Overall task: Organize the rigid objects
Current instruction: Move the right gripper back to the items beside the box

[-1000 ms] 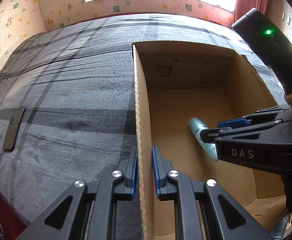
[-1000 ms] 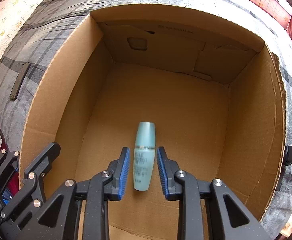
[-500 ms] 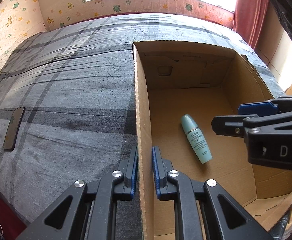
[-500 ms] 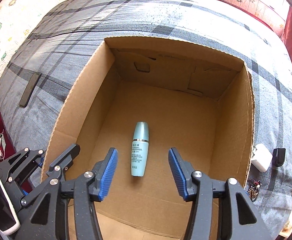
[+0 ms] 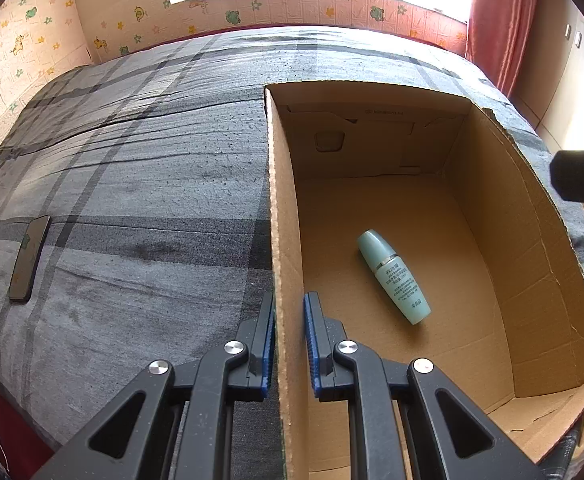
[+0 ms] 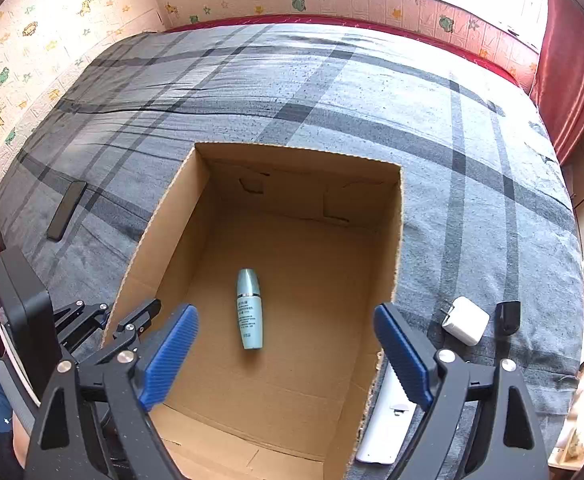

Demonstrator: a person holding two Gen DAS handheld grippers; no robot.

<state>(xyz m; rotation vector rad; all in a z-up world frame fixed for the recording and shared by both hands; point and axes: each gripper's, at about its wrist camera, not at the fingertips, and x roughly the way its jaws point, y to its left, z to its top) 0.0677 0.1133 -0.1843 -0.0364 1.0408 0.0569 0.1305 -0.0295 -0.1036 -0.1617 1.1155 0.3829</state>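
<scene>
A pale teal bottle point(image 6: 249, 309) lies on its side on the floor of the open cardboard box point(image 6: 164, 224) on my bed, cap pointing toward the far wall, clear of every side. A second ago it sat between the blue pads of my right gripper point(image 6: 286, 354); now those jaws are opening toward their widest with nothing between them, and the gripper has lifted well above the box so the whole opening shows beneath it. The bottle rests where I let it go and does not seem to have rolled.

My left gripper point(image 5: 288, 344) is clamped tight on the near-left wall of the box, one pad outside and one inside, just as it was a second ago, steadying the carton on the soft grey plaid blanket point(image 5: 140, 184).

I judge that one item is now stowed and the right hand is free for the next. Waiting on the blanket just right of the box are a white charger plug point(image 6: 465, 321), a small black object point(image 6: 507, 316) beside it, and a long white device point(image 6: 384, 420) lying against the box's outer wall, partly hidden by my finger. A dark phone-like slab point(image 6: 67, 211) lies well apart on the left. Any of these looks like a fair next pick.
</scene>
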